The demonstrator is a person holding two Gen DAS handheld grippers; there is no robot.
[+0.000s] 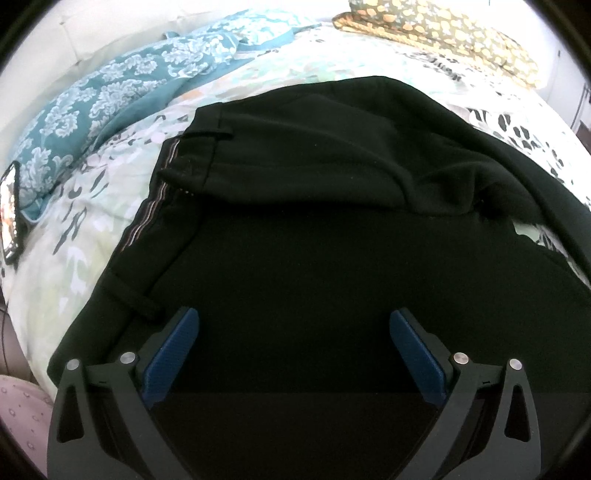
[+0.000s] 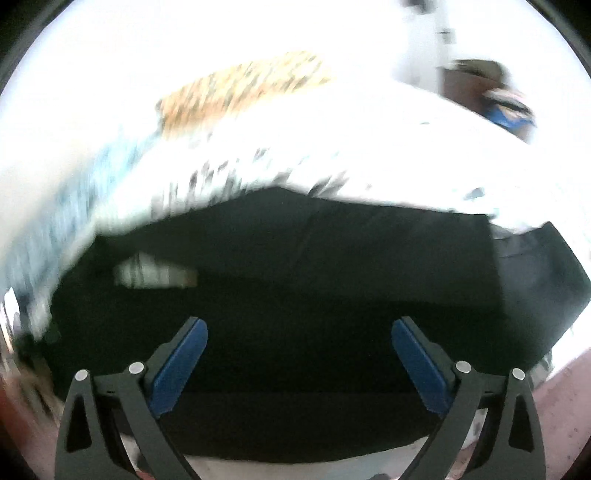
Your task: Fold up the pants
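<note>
Where the bed's patterned bedspread [image 1: 110, 206] gives way to dark cloth lies the principal item: one pair of black pants [image 1: 314, 229], spread flat across the cover and filling most of both wrist views. Fabric: matte, plain black, too dark to show weave. Waistband [image 1: 147, 218]: runs along the left edge in the left wrist view, its inner facing turned out and showing fine pale and reddish stripes. Belt loops [image 1: 133, 295]: two visible along that edge, one near the left gripper, one further up. Fold: an upper layer lies doubled over the lower one, its rounded lip crossing the middle of the garment, with soft creases towards the right. Right wrist view: blurred; the same black cloth [image 2: 295, 288] shows as a broad dark slab with a pale striped patch at its left. Left gripper [image 1: 295, 321]: jaws spread wide, blue pads [image 1: 171, 354] apart above the cloth, nothing clasped between them. Right gripper [image 2: 299, 328]: likewise released, jaws wide apart over the pants, gripping nothing. Surroundings: teal floral pillow [image 1: 110, 88] beyond the pants to the left; ochre patterned pillow [image 1: 443, 33] at the far side of the bed; a phone [image 1: 11, 214] lying at the left margin beside the teal pillow.
</note>
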